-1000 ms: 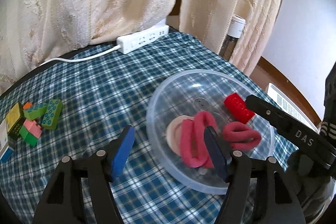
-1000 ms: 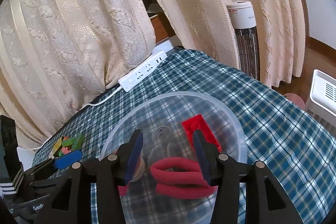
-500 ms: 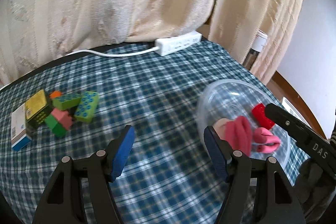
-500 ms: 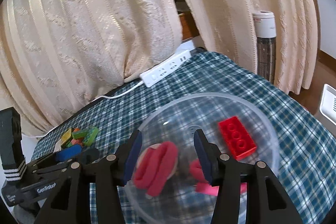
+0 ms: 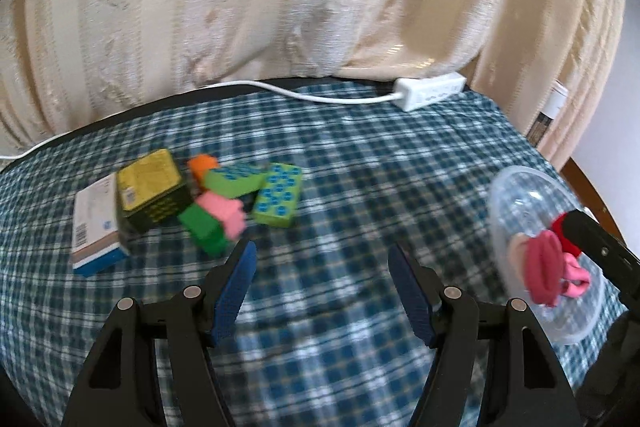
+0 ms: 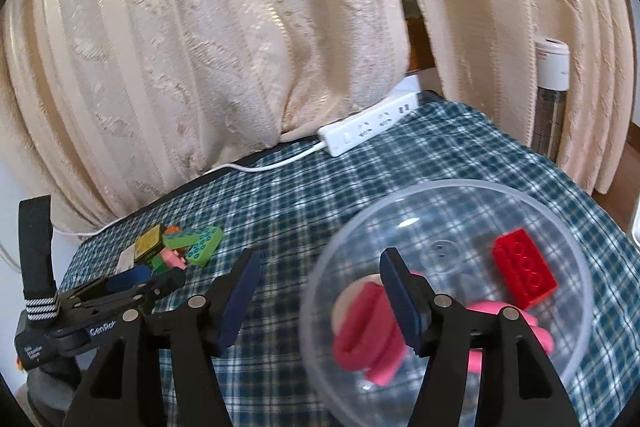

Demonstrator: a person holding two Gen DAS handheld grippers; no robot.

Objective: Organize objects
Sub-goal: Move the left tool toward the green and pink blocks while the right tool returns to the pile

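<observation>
Toward the table's left edge, the toy bricks and small boxes huddle, bare checked cloth before them where the left gripper hangs parted and empty. Near the right edge the clear bowl holds a red brick and pink bands; the right gripper, its jaws just widening, grips nothing. At the back edge lies the power strip.

One clear bowl is seen on the right, with one red brick and two pink hair bands counted in it. On the left, three green bricks, one pink brick, one orange piece and two small boxes are counted. One power strip is seen at the far edge.
</observation>
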